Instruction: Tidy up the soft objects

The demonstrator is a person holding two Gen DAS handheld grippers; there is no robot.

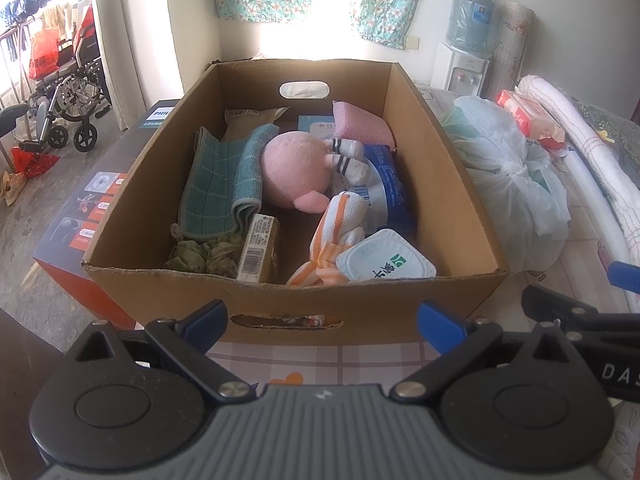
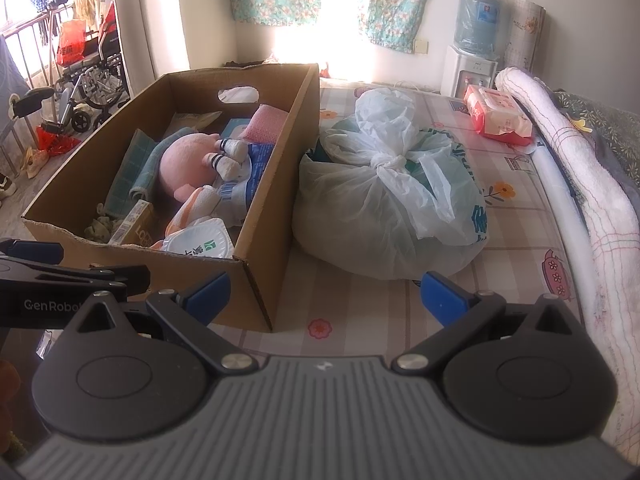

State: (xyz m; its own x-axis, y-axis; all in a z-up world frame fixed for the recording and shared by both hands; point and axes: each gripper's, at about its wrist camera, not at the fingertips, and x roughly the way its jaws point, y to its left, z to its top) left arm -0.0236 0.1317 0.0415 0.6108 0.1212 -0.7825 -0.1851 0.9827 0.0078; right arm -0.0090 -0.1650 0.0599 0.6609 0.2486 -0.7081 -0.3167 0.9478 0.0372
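Left wrist view shows the left gripper [image 1: 322, 318] spread wide and empty just short of the cardboard box [image 1: 448, 164], as is the right gripper [image 2: 325, 294] beside it. Inside the box lie one pink plush toy [image 1: 290, 172], one green cloth [image 1: 218, 182], one orange-striped towel [image 1: 338, 232] and one pair of striped socks [image 1: 348, 158]. Any pick from the box would best take a soft piece at its bulk, clear of the cartons.

Left wrist view looked straight over box [image 1: 296, 280] near end, close. Right wrist view sat further right, facing box corner and tied bag [image 2: 392, 200]. Both shared box, bag, far wall.
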